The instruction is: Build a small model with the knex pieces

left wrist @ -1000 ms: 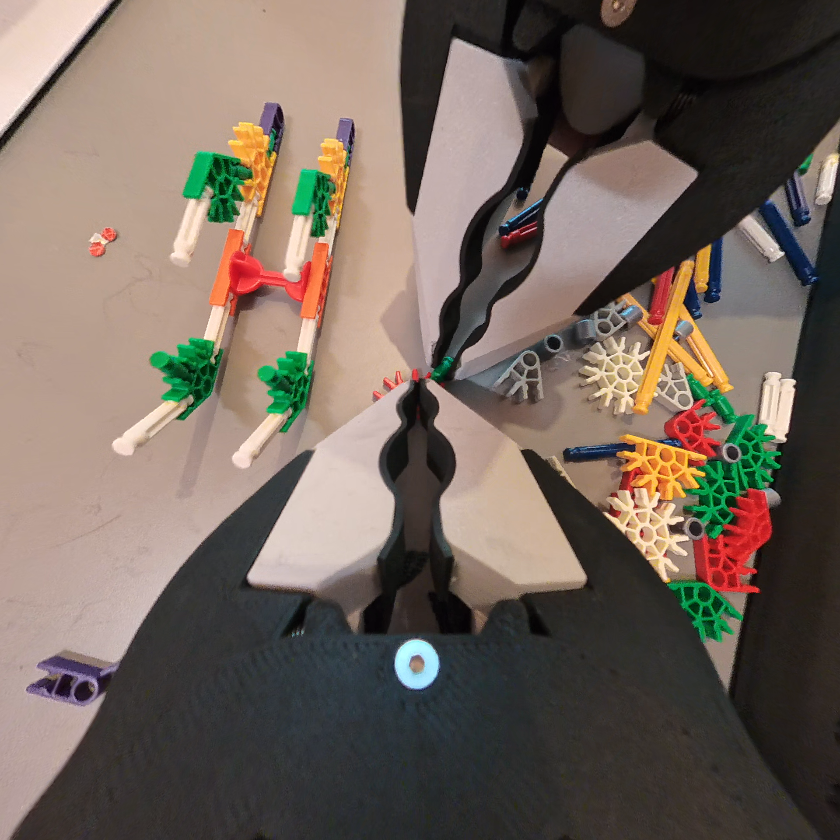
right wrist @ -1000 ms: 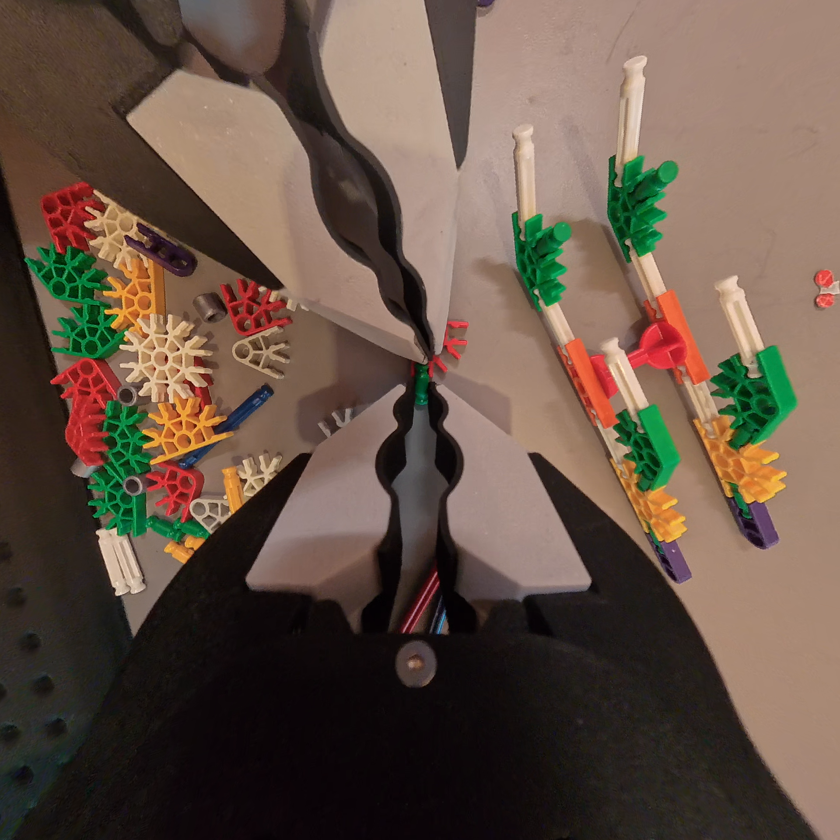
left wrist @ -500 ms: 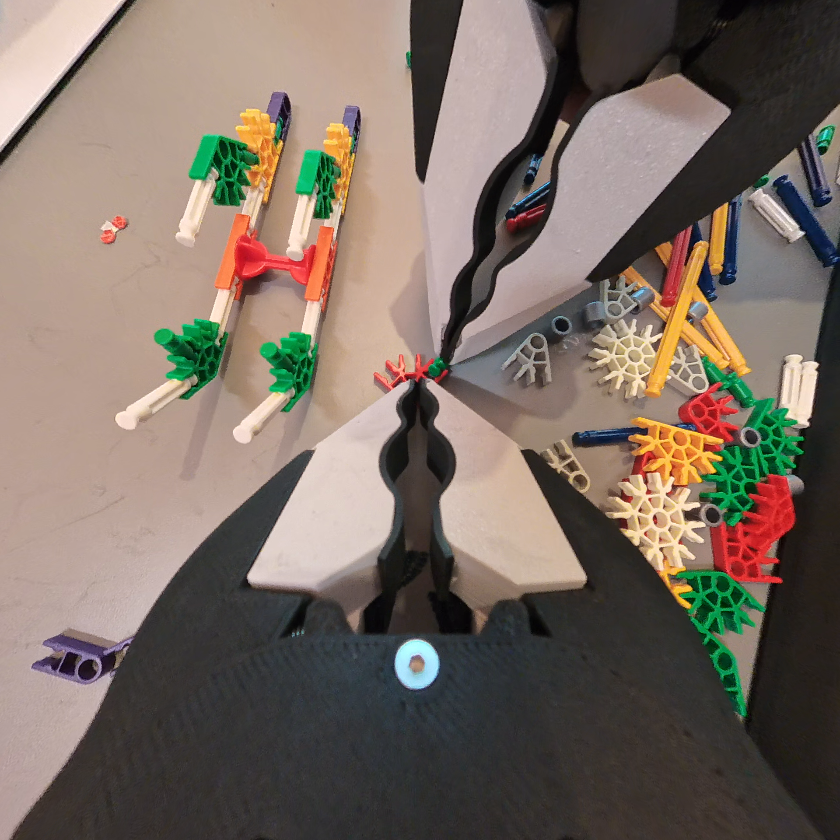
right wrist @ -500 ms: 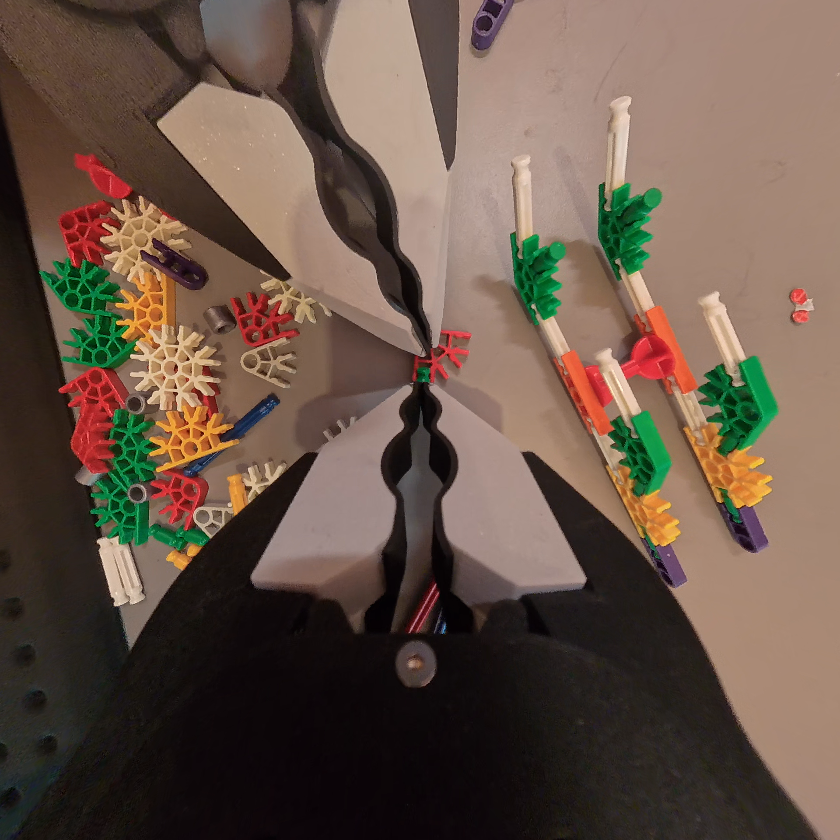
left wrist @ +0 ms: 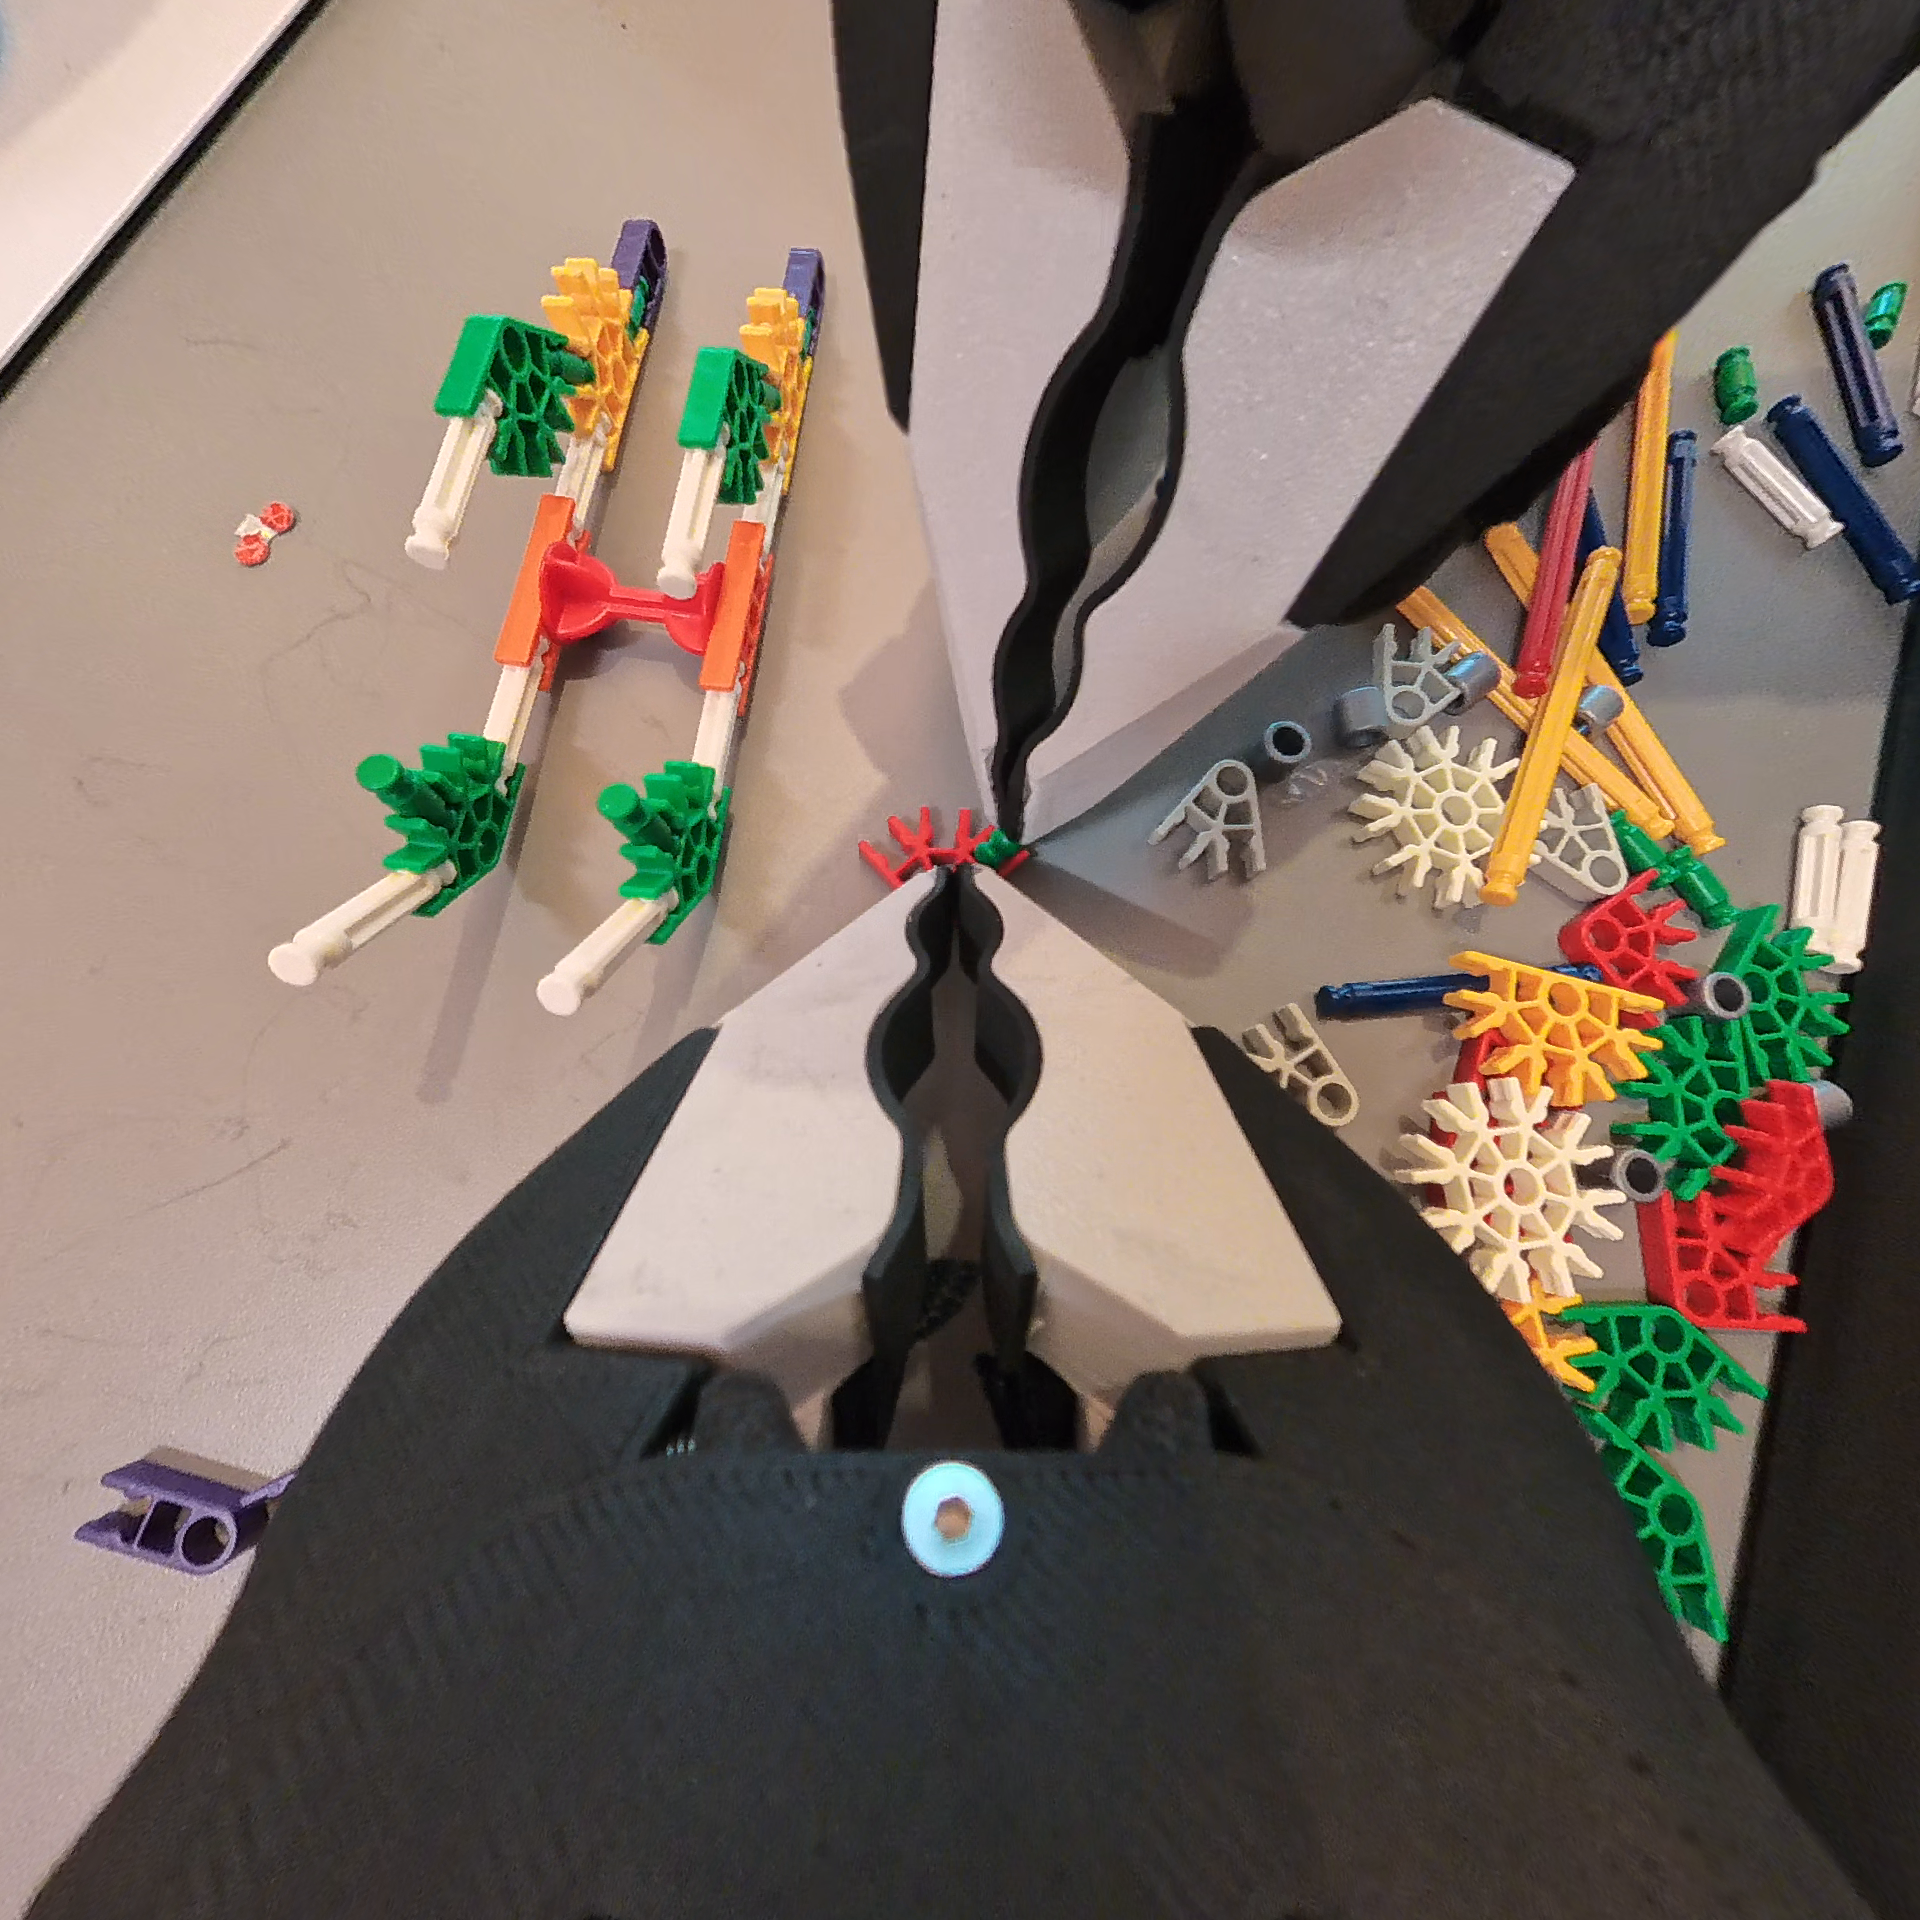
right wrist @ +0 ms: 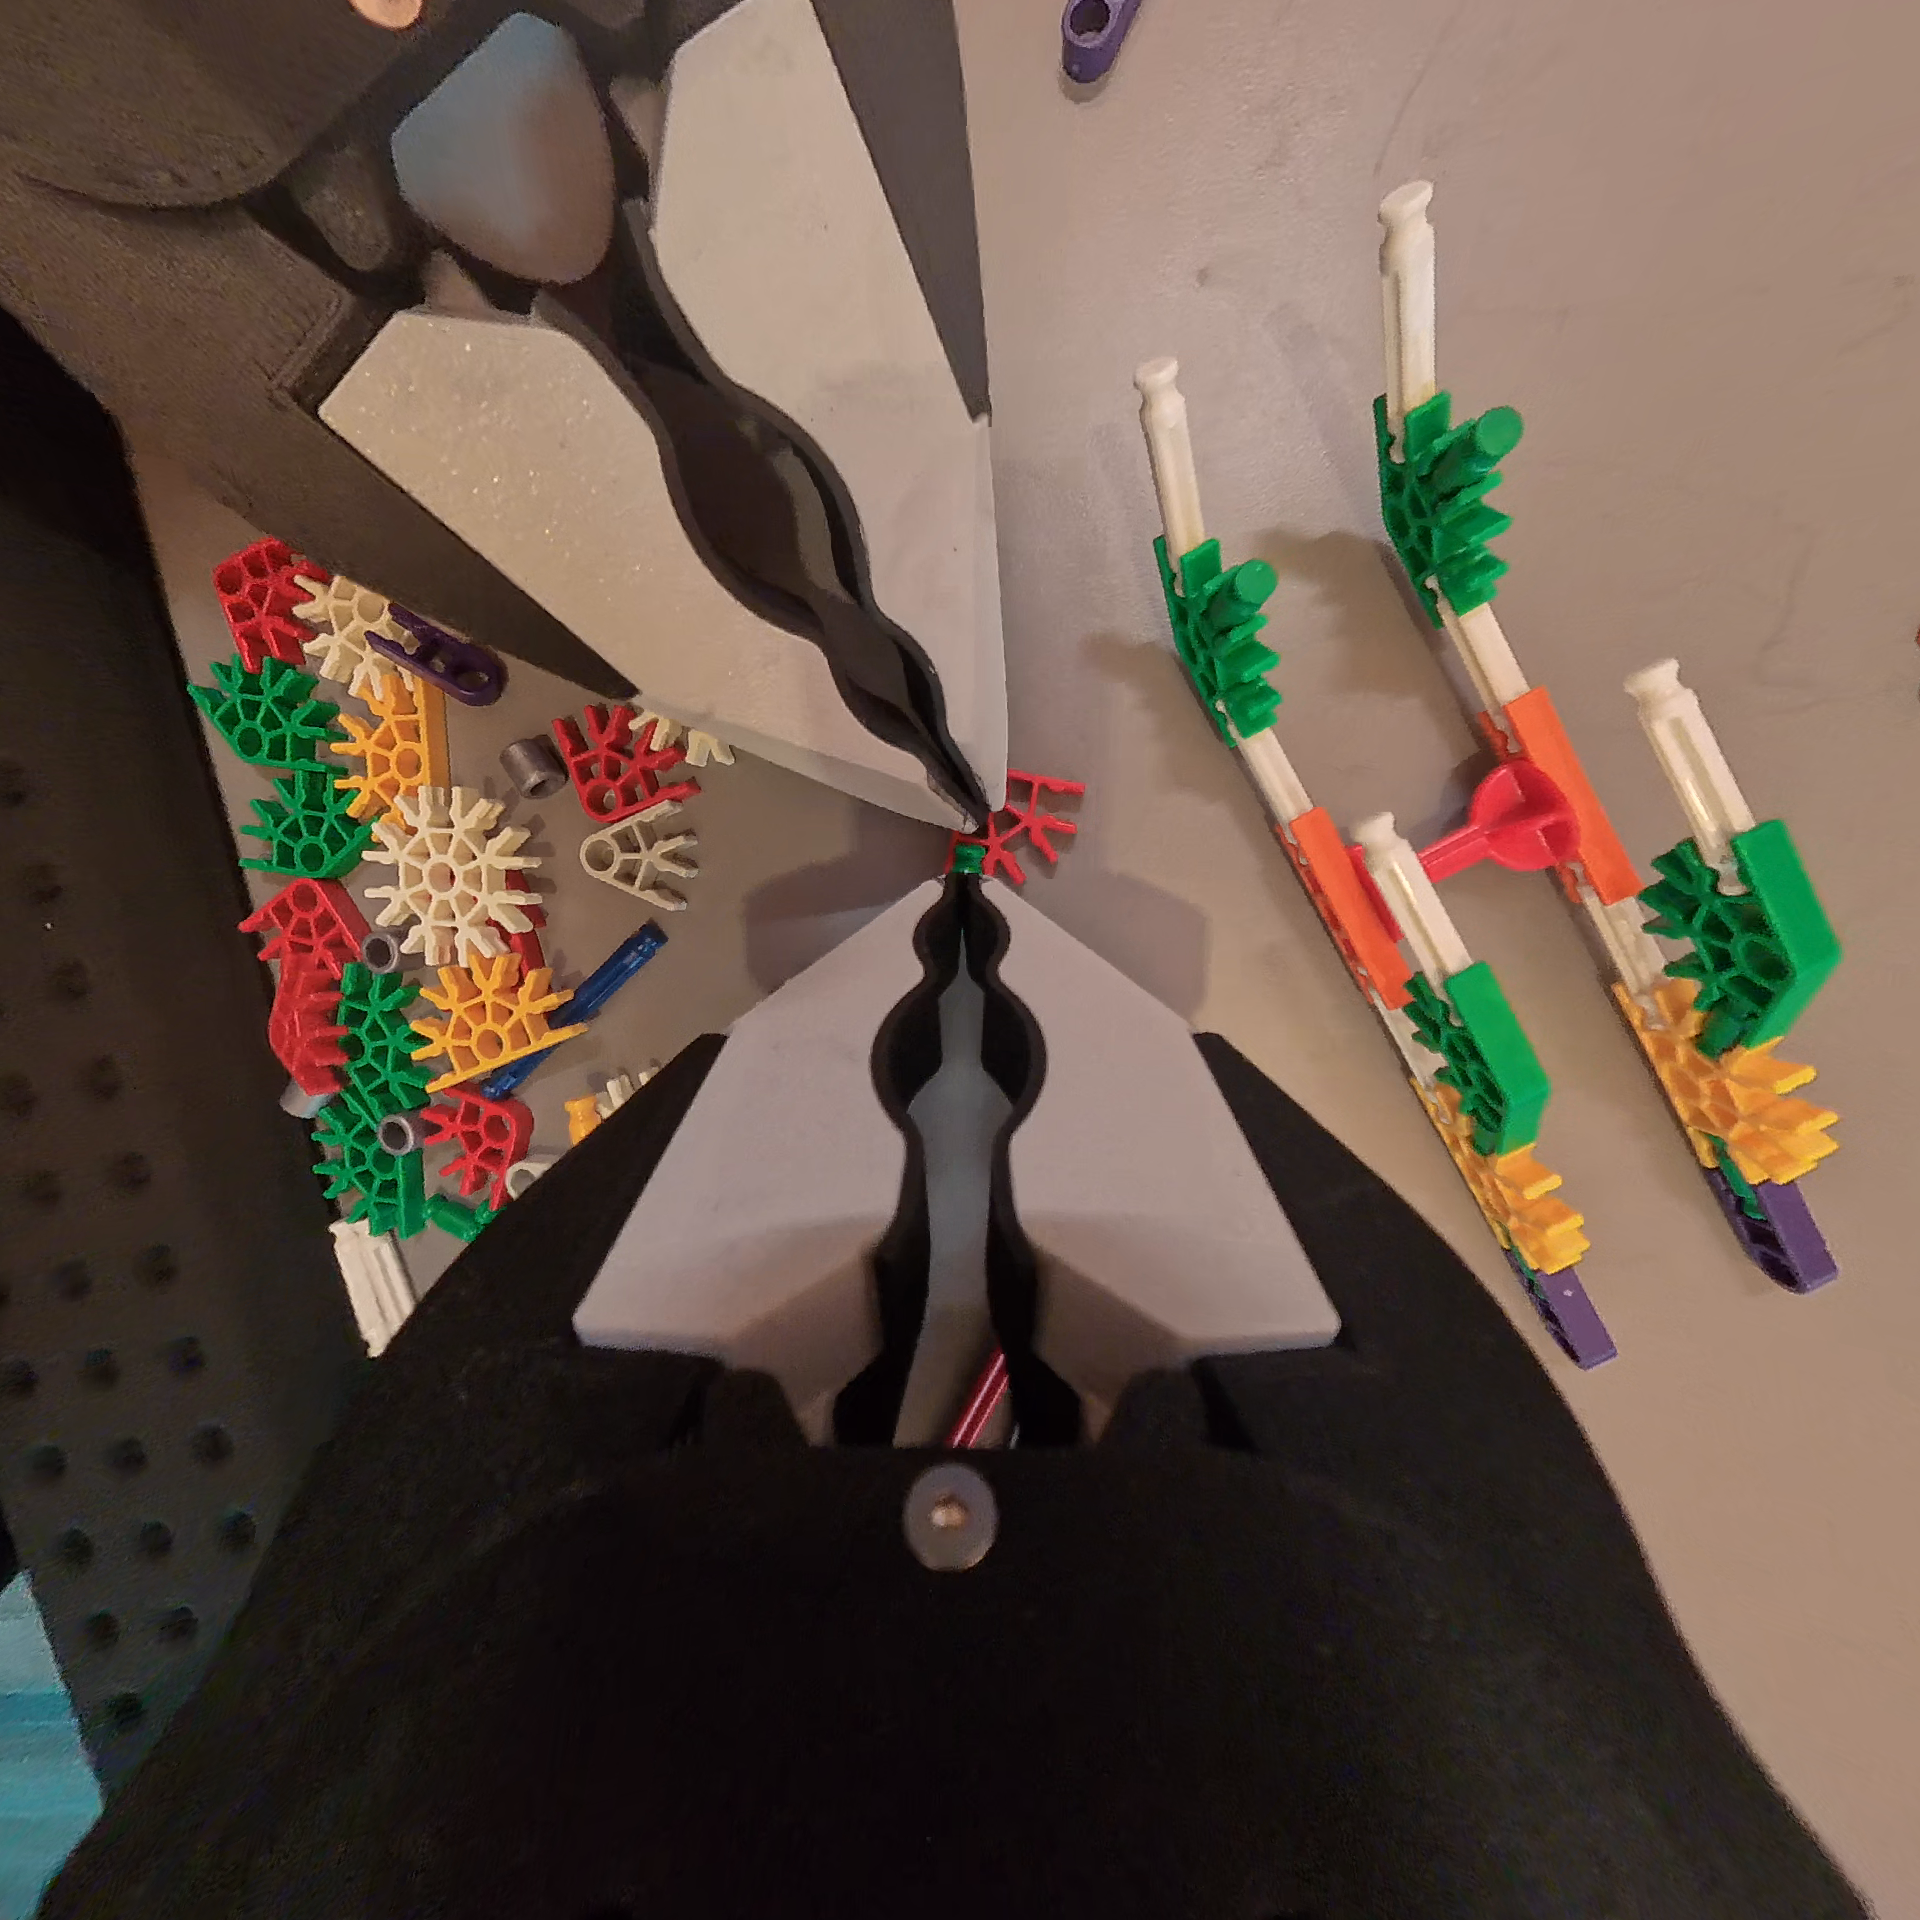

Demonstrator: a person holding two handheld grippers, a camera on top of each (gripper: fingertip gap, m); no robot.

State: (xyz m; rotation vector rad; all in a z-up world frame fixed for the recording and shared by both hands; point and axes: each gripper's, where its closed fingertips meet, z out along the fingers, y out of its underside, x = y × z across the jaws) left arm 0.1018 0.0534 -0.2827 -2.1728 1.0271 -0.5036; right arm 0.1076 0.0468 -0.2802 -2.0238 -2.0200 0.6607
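Two closed grips over grey tabletop (left wrist: 208, 1143): red connector (left wrist: 920, 844) in left gripper (left wrist: 951, 883), green rod (right wrist: 967, 858) in right gripper (right wrist: 961, 885).

Work surface is a matte grey-tan tabletop (left wrist: 260, 1195), faintly scuffed and marked with thin scratches, lit warm from above so objects on it cast soft, short shadows. In the left wrist view a pale white strip (left wrist: 125, 177) runs along the far left edge of the tabletop, set off from it by a thin dark line. In the right wrist view a dark grey perforated panel (right wrist: 114, 1299) with rows of round holes lies along the left side, with a small teal patch (right wrist: 31, 1714) at the lower left corner; what that patch belongs to cannot be told.
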